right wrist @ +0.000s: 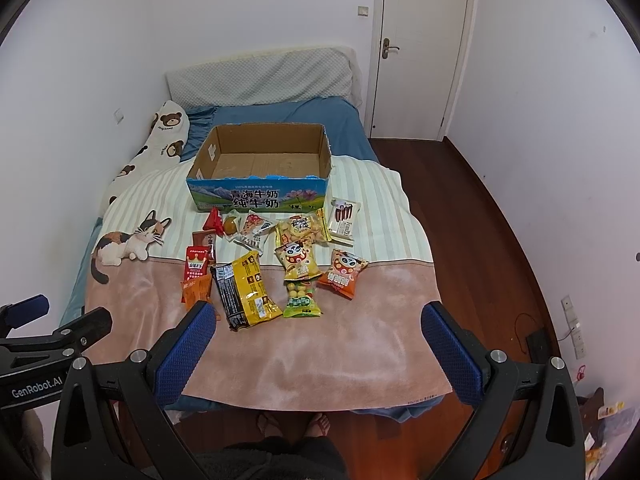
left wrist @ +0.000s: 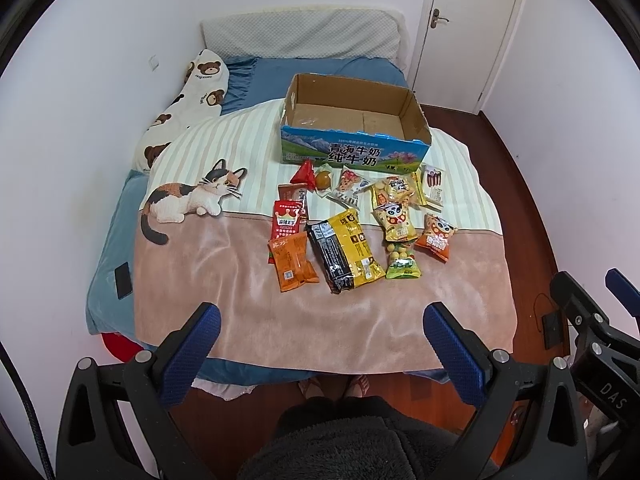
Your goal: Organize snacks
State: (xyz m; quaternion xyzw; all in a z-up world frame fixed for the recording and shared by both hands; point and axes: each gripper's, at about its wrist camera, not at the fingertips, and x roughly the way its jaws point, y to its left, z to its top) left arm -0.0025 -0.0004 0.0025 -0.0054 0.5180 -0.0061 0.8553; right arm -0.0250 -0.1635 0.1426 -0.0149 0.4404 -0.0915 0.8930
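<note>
Snacks lie spread on the blanket (left wrist: 280, 320) over the bed, just in front of our open cardboard box (left wrist: 352, 148), which sits farther up on the striped part with nothing inside that we can see. Nearest us are an orange packet (left wrist: 294, 266), a black-and-yellow bag (left wrist: 344, 254) and a green pea bag (left wrist: 402, 262). Behind them lie a red crown packet (left wrist: 286, 220), a yellow panda bag (left wrist: 396, 222) and an orange panda bag (left wrist: 438, 236). Closest to the box we see a red pouch (left wrist: 306, 173), a wrapped egg (left wrist: 323, 179), a cookie pack (left wrist: 350, 186), a yellow puff bag (left wrist: 396, 191) and a stick pack (left wrist: 433, 186).

We hold our left gripper (left wrist: 320, 336) above the foot of the bed, jaws spread wide and holding nothing. Our right gripper (right wrist: 316, 336) hangs beside it at the same height, also wide apart and bare; its left finger (right wrist: 186, 344) overlaps the orange packet in the right view. A dark phone (left wrist: 123, 280) rests on the blue sheet at the left edge.
</note>
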